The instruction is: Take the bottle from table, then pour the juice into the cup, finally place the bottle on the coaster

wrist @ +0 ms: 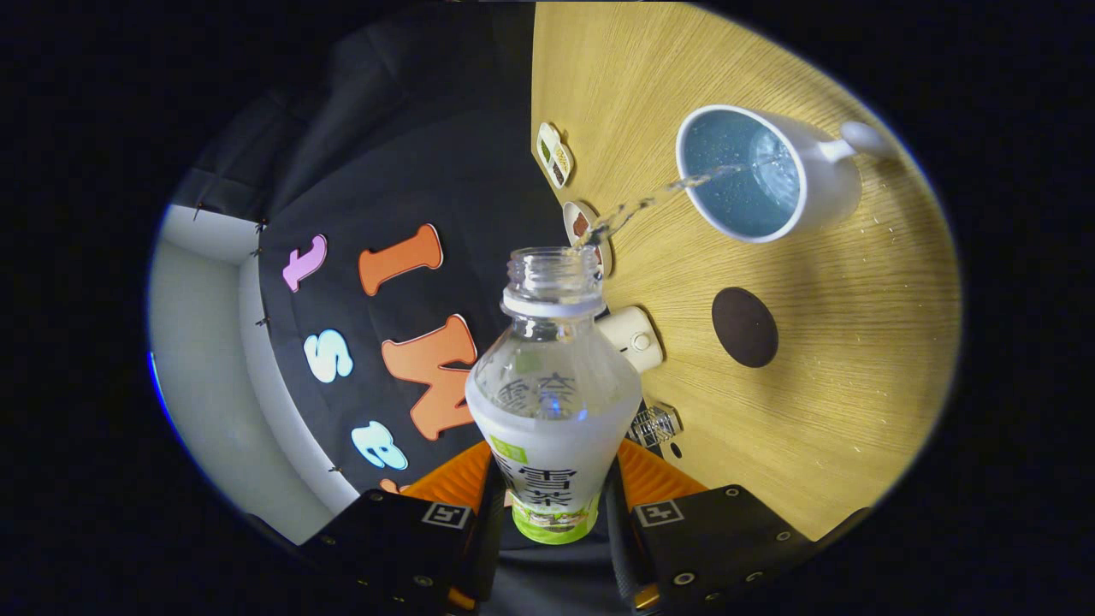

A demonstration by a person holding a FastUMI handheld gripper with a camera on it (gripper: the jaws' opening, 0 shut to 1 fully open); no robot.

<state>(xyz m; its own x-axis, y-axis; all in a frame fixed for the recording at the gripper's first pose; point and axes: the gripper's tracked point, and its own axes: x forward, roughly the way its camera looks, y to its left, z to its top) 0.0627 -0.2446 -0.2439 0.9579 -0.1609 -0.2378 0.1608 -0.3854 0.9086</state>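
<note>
Tool (554, 500) clamps bottle (552, 385), pouring into cup (757, 175).

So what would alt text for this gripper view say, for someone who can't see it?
The gripper is shut on a tilted, uncapped bottle, pouring a thin clear stream into a white cup on the wooden table. A dark round coaster lies beside the cup.

Wooden table (838, 411), right half of the frame, bearing a white cup (766, 175) at upper right, a dark round coaster (745, 327) below it, and small items along its left edge.
</note>
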